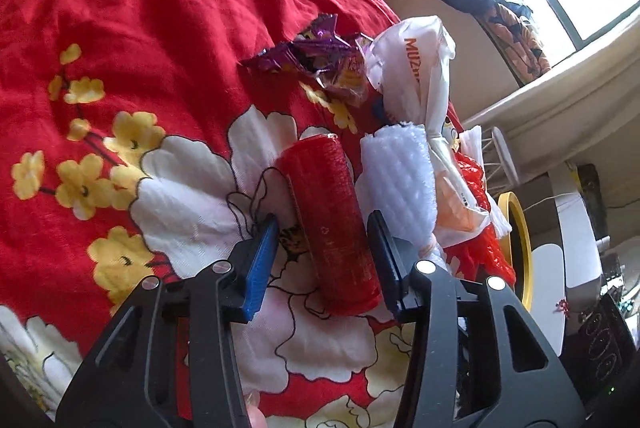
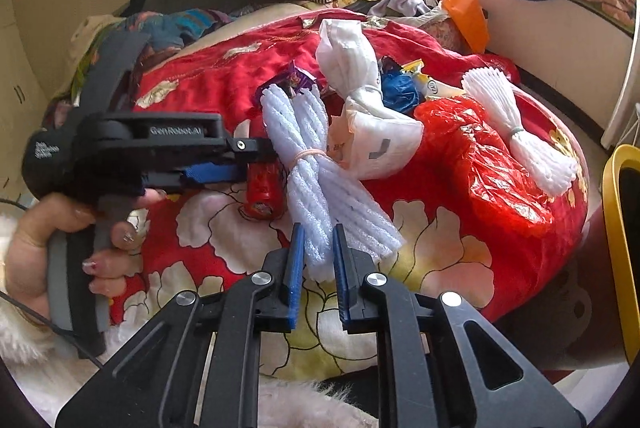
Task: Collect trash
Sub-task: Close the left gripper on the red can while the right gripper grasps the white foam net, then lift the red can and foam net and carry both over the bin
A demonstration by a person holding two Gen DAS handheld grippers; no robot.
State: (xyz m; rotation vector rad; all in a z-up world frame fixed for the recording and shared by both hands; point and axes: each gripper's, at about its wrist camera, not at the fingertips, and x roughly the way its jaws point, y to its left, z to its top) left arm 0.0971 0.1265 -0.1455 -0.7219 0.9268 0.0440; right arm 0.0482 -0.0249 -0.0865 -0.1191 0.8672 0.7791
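Your left gripper point(image 1: 324, 248) has its blue pads around the red cylindrical can point(image 1: 330, 224) lying on the red floral bedspread point(image 1: 120, 28), the right pad touching, the left with a gap. Your right gripper point(image 2: 318, 260) is clamped on the white foam-net bundle point(image 2: 316, 164) just beside that can.

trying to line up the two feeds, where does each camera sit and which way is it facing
Left wrist: sits on the left gripper, looking down along its fingers at a red can lying between the jaws on the red floral bedspread; only the gripper's own frame shows.
Right wrist: sits on the right gripper, aimed down at the bed, jaws closed on a white foam net bundle; the person's left hand shows at left.
Shared: can, foam bundle, bedspread, white tied bag, yellow-rimmed bin.
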